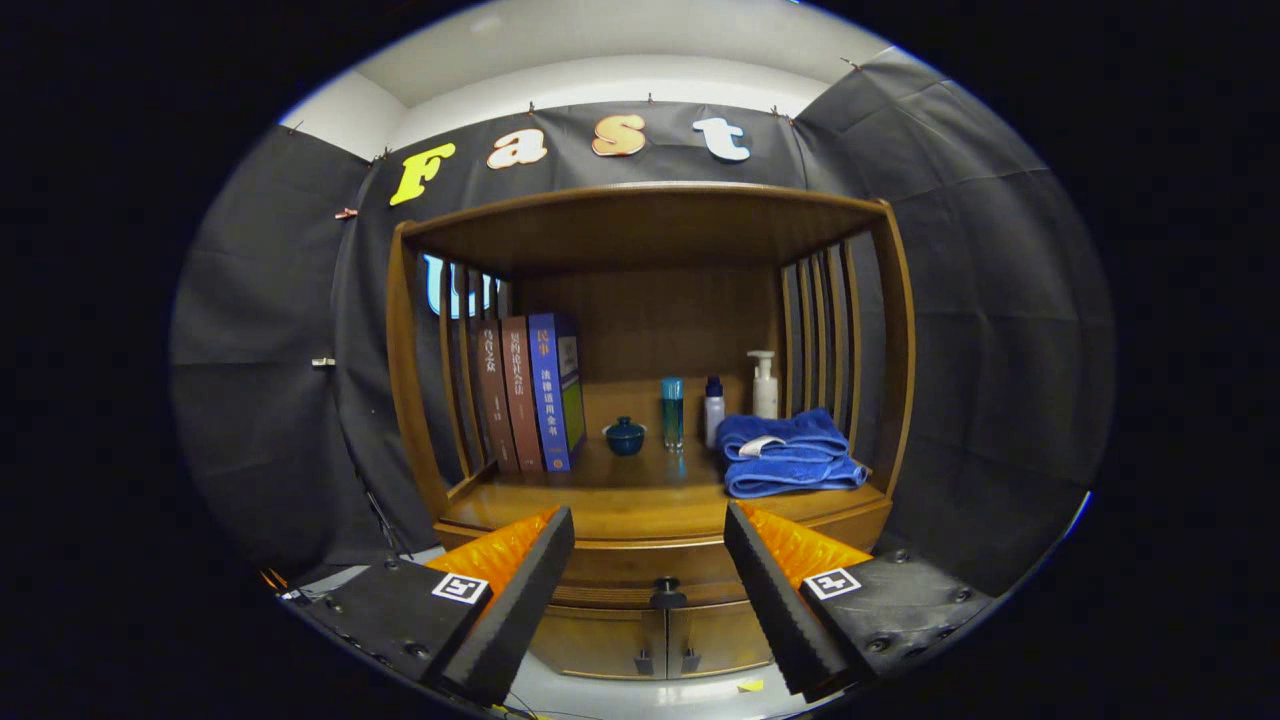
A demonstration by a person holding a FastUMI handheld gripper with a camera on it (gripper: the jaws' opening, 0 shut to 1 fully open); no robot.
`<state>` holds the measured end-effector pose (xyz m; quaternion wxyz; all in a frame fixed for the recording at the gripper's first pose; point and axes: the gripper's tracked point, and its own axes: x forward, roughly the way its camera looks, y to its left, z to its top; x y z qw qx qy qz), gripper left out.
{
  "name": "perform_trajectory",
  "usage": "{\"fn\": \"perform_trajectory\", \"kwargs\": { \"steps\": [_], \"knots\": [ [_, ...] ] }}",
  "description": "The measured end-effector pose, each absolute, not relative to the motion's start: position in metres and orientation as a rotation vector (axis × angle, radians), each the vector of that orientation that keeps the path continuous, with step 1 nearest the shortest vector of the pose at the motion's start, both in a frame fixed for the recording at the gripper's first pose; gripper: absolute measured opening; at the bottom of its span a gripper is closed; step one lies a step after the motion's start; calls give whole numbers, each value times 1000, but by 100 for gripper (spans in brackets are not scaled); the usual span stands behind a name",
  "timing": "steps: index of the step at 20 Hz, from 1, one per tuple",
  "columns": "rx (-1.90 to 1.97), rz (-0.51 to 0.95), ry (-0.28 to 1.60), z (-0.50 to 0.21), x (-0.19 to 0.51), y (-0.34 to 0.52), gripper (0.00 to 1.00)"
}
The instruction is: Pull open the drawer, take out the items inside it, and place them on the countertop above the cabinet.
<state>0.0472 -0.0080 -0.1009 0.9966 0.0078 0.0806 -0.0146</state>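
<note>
Gripper view: gripper point(649, 530) fingers wide apart, closed drawer's knob point(667, 594) just ahead between them, below the countertop point(640, 505).

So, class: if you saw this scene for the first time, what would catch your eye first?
Probably the folded blue towel on the wooden countertop, with three upright books standing opposite it. Nearer, the open gripper frames the closed drawer's dark knob between its fingers, below the countertop.

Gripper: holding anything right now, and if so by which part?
Nothing held. The gripper is open, fingers spread apart in the air, with the closed drawer's knob ahead between them, untouched.
</note>
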Motion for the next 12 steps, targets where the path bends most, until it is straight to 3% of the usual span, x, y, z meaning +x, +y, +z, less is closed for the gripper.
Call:
{"fn": "perform_trajectory", "kwargs": {
  "steps": [12],
  "knots": [
    [6,-56,363,-226,105,-25,98]
  ]
}}
